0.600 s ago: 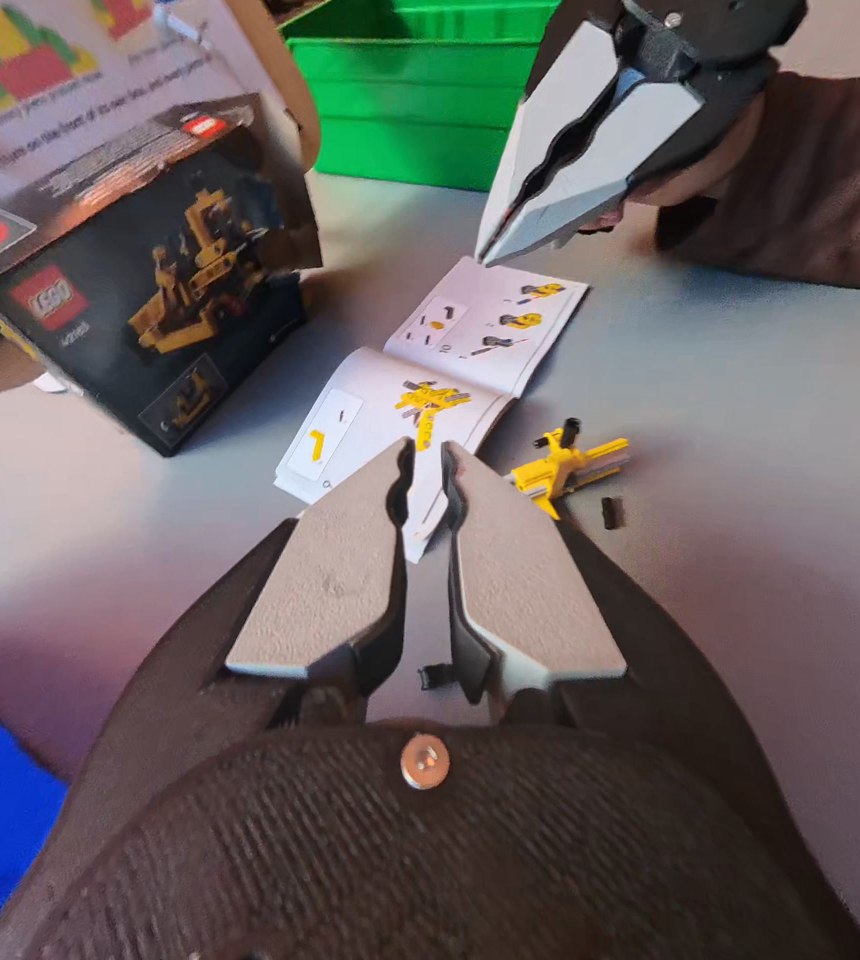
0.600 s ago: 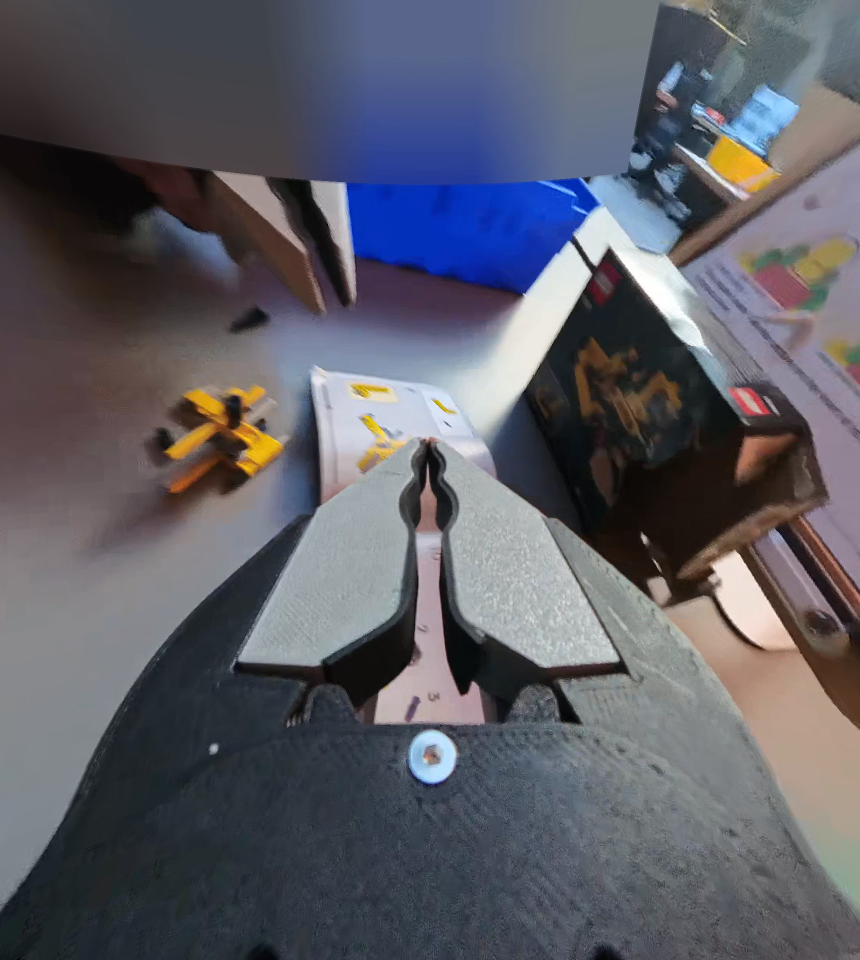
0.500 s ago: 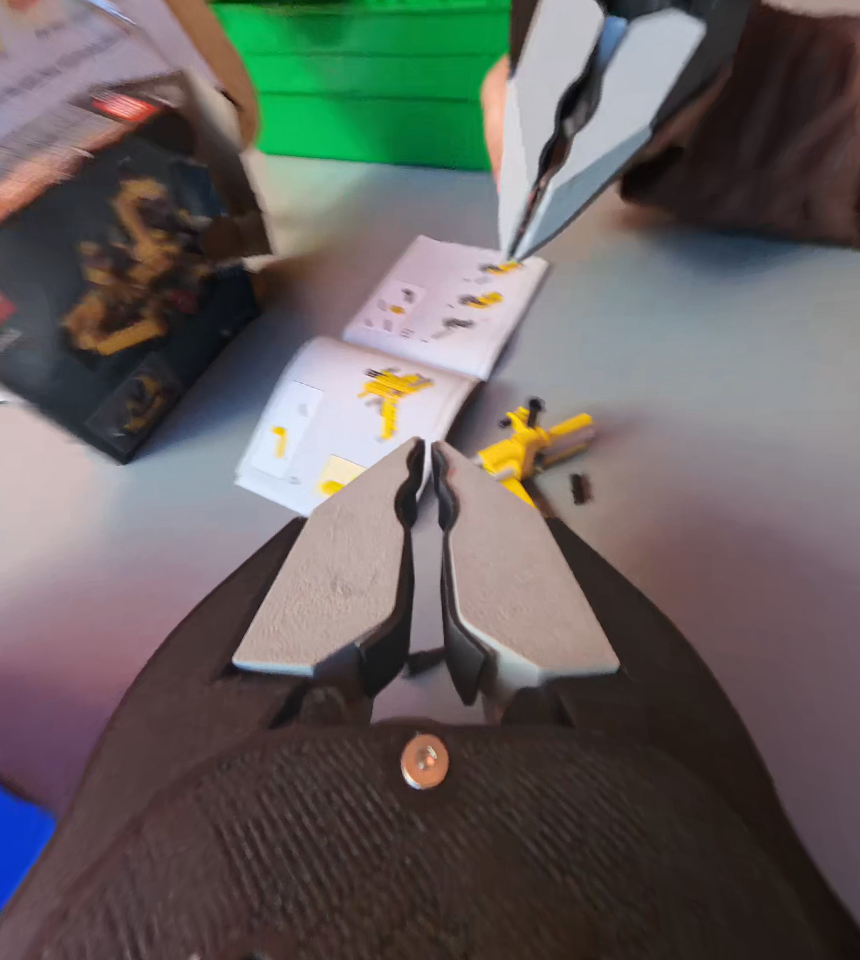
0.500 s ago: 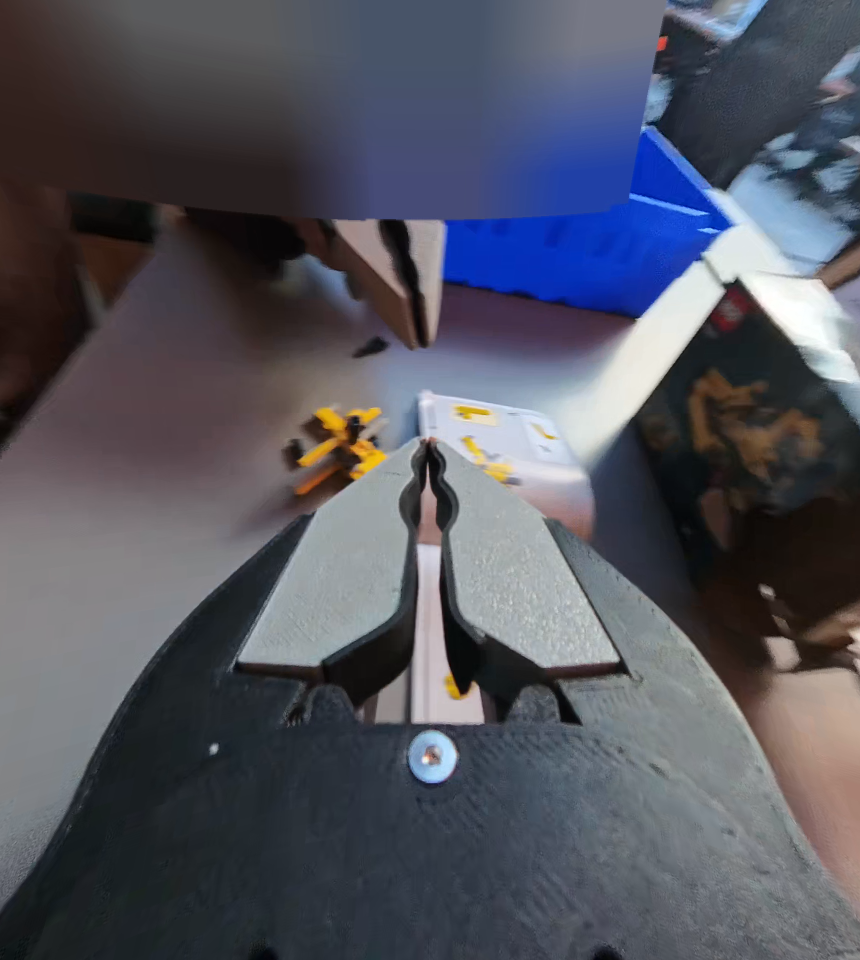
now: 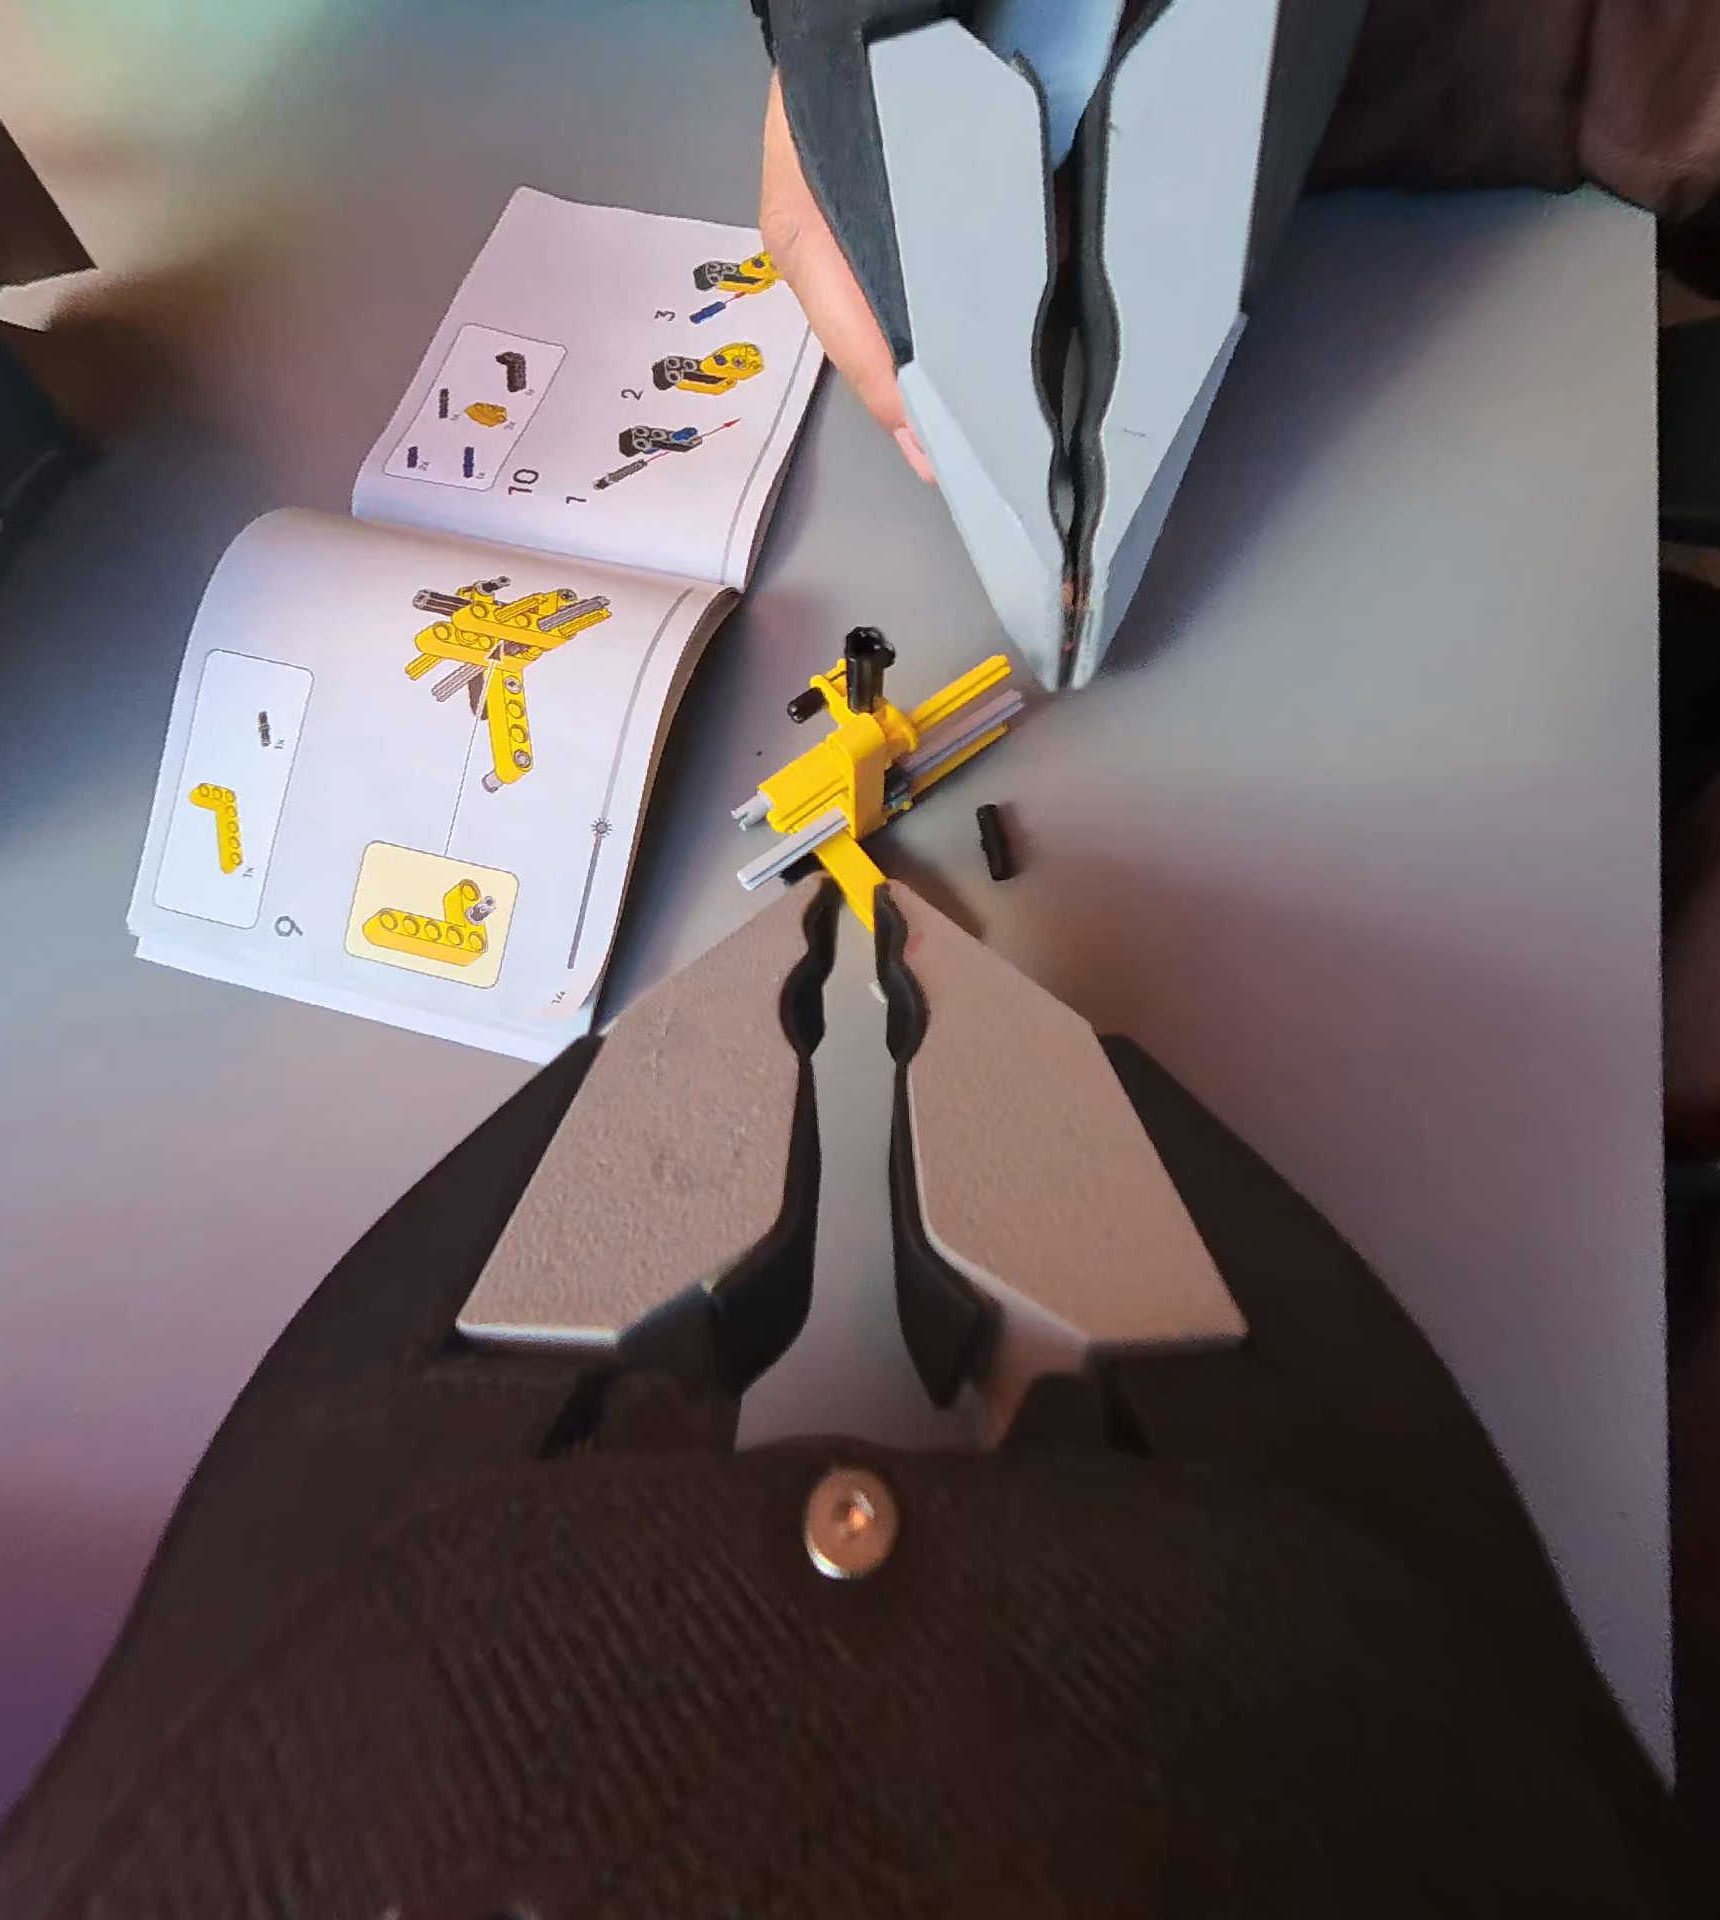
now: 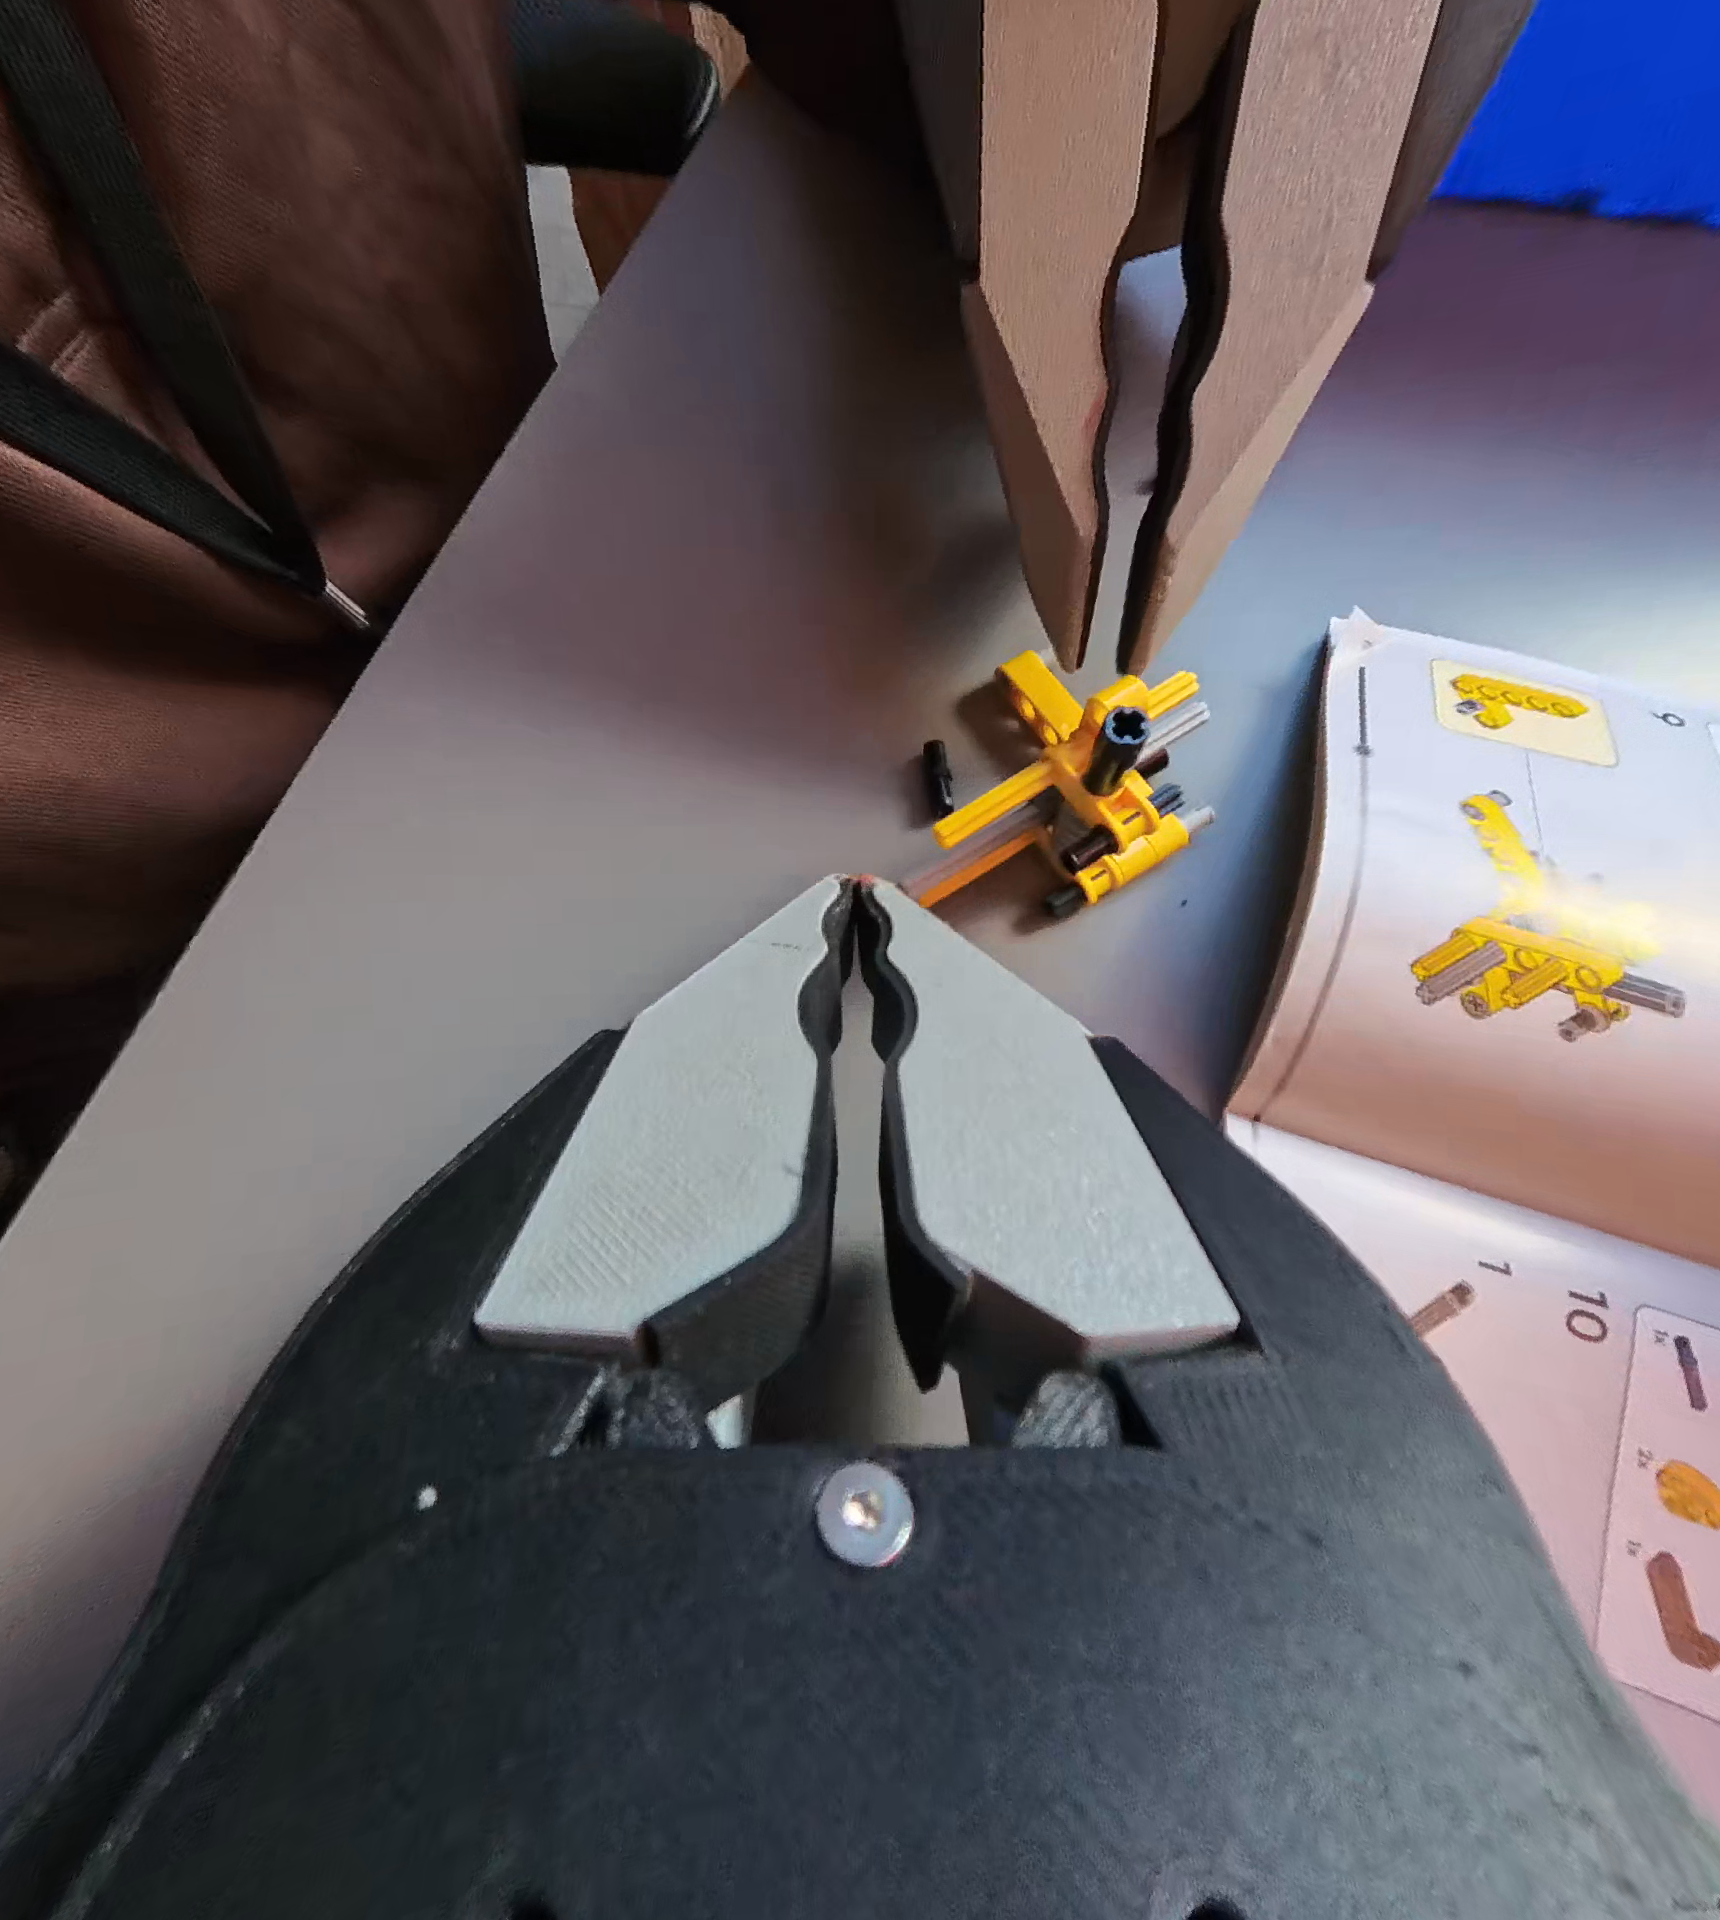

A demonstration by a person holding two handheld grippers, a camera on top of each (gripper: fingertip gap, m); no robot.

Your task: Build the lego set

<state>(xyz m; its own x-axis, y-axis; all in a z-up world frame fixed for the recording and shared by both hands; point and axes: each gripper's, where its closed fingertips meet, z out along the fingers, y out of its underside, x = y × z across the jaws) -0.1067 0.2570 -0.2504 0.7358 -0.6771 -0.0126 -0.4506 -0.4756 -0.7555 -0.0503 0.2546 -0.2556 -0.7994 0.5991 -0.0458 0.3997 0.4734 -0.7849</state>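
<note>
The small yellow brick assembly [image 5: 856,769] lies on the counter [image 5: 1303,935] beside an open instruction booklet [image 5: 399,748], probably for reference. The left claw [image 5: 851,899] is slightly parted at its protruding beam. The right claw [image 6: 851,883] is clenched empty near its axle ends.

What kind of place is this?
Probably a hobby or workshop desk: a grey table with an open white instruction booklet and a small yellow and grey toy brick assembly.
</note>
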